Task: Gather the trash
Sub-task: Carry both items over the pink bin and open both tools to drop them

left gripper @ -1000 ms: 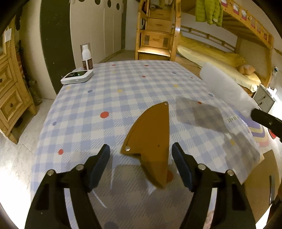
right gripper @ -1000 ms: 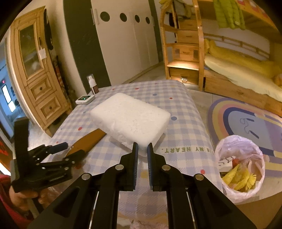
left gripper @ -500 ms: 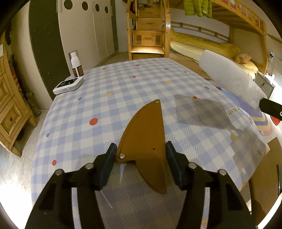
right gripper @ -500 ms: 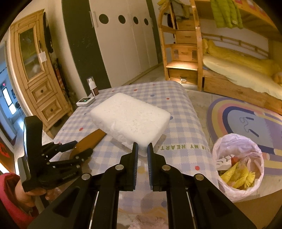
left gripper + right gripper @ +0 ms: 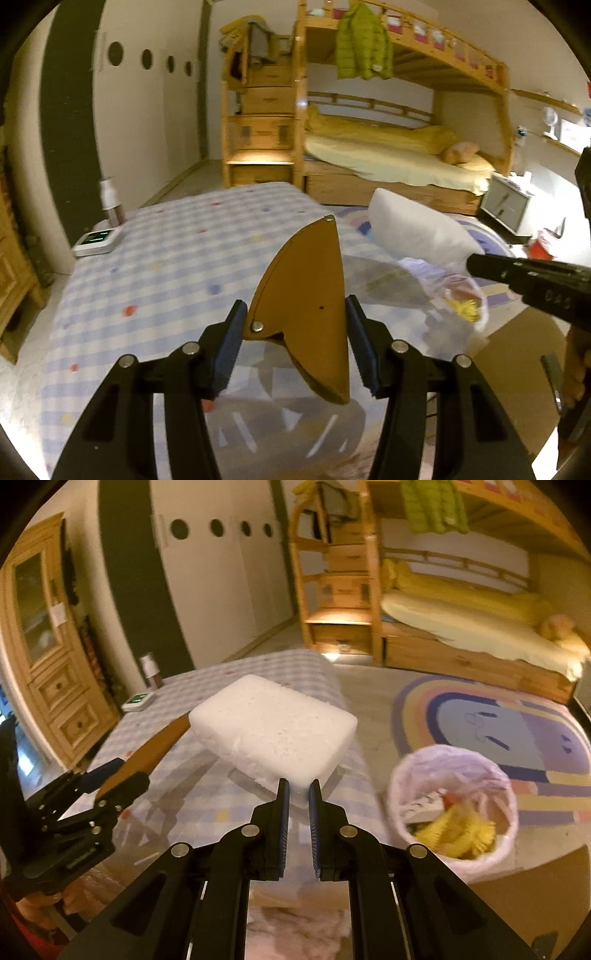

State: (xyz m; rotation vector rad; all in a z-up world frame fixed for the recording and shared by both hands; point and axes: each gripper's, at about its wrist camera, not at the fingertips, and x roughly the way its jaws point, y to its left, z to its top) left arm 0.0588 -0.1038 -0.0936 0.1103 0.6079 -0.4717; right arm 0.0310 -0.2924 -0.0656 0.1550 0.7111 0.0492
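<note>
- my left claw [image 5: 293,341] is clamped on a flat brown piece [image 5: 306,295]. it holds the piece up over the checked worktop [image 5: 166,273].
- my right claw [image 5: 297,805] is pinched on the near edge of a white foam block [image 5: 273,731]. the block hangs in the air, past the edge of the worktop.
- the trash bag [image 5: 456,808] sits open on the floor, down to the right of the block. it has yellow bits and paper in it.
- i think i am at the carry step. both bits of trash are picked up, but not in the bag yet.
- next i should swing the foam over the bag and let go. the block is big next to the bag's mouth, so i need to line it up well.
- then the brown piece can go in too.
</note>
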